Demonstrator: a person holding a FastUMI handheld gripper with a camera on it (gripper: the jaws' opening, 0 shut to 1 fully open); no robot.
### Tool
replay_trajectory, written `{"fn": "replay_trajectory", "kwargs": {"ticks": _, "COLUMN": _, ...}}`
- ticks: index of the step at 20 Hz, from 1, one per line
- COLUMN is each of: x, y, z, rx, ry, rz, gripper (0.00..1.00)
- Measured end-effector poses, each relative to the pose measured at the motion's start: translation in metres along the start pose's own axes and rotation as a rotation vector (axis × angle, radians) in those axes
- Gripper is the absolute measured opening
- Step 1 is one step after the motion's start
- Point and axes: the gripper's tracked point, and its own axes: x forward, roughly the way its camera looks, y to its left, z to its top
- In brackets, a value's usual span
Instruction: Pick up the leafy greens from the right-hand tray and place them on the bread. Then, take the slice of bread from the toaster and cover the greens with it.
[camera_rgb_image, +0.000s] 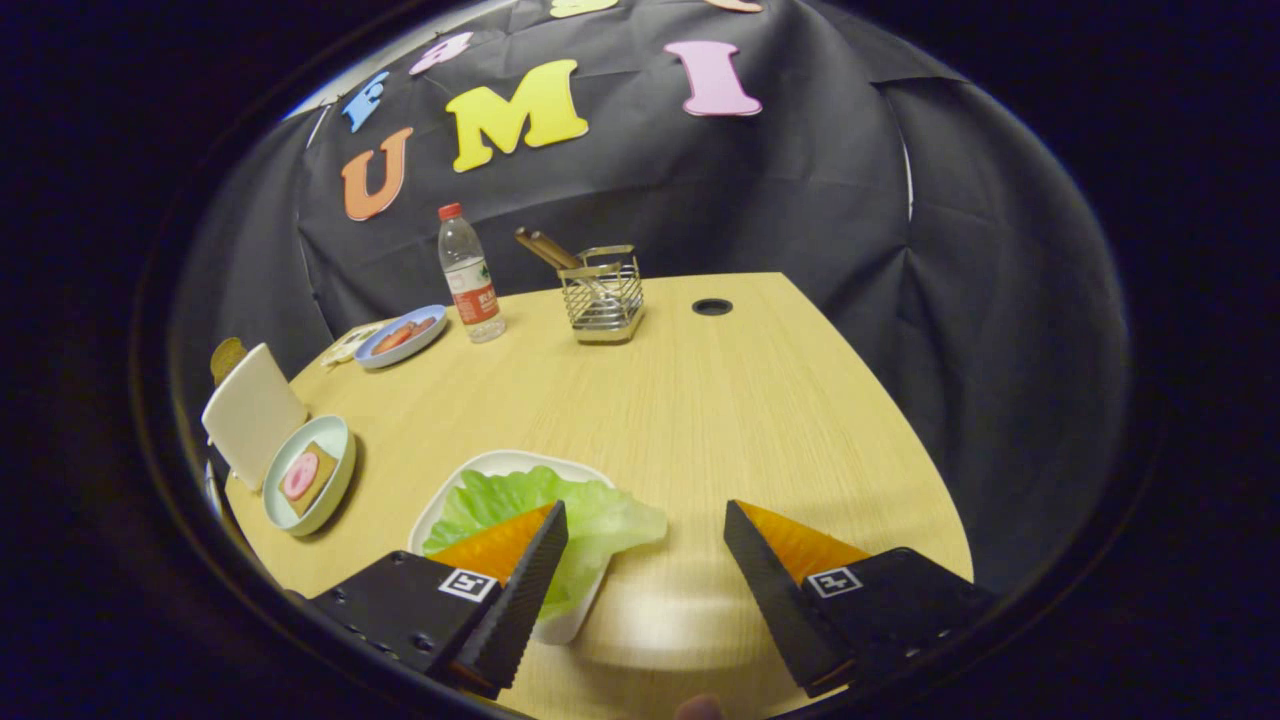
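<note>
We see the gripper (645, 525) at the bottom of the frame with its two fingers spread wide apart and nothing held between them. The leafy greens (560, 515) lie on a white tray (500, 463) at lower centre-left; the left finger overlaps the greens, while the right finger stands over the bare wooden table (720, 400). At the left of the frame sits a pale plate (335, 470) carrying a slice of bread (318, 480) with a pink round piece on top, and just behind it stands a white toaster (250, 412). Further back, in the upper left, we see a blue plate (400, 338) with reddish slices, then a water bottle (470, 275) beside it, and a wire basket (602, 295) with wooden sticks near the table's far edge. A dark round hole (712, 306) lies to the right of the basket.
</note>
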Motion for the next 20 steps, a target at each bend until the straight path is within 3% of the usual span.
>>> {"fn": "replay_trajectory", "kwargs": {"ticks": 3, "x": 0.011, "y": 0.006, "z": -0.006, "rx": 0.005, "ry": 0.031, "rz": 0.023, "gripper": 0.91}}
{"fn": "replay_trajectory", "kwargs": {"ticks": 5, "x": 0.016, "y": 0.009, "z": -0.010, "rx": 0.011, "ry": 0.049, "rz": 0.036, "gripper": 0.76}}
{"fn": "replay_trajectory", "kwargs": {"ticks": 10, "x": 0.019, "y": 0.012, "z": -0.010, "rx": 0.007, "ry": 0.056, "rz": 0.030, "gripper": 0.54}}
{"fn": "replay_trajectory", "kwargs": {"ticks": 12, "x": 0.017, "y": 0.011, "z": -0.007, "rx": -0.004, "ry": 0.055, "rz": 0.013, "gripper": 0.54}}
{"fn": "replay_trajectory", "kwargs": {"ticks": 14, "x": 0.017, "y": 0.011, "z": -0.002, "rx": -0.021, "ry": 0.038, "rz": 0.000, "gripper": 0.25}}
{"fn": "replay_trajectory", "kwargs": {"ticks": 15, "x": 0.018, "y": 0.011, "z": -0.002, "rx": -0.029, "ry": 0.036, "rz": -0.002, "gripper": 0.25}}
{"fn": "replay_trajectory", "kwargs": {"ticks": 17, "x": 0.020, "y": 0.010, "z": 0.004, "rx": -0.039, "ry": 0.024, "rz": -0.019, "gripper": 0.04}}
{"fn": "replay_trajectory", "kwargs": {"ticks": 20, "x": 0.015, "y": 0.014, "z": 0.003, "rx": -0.038, "ry": 0.028, "rz": -0.005, "gripper": 0.01}}
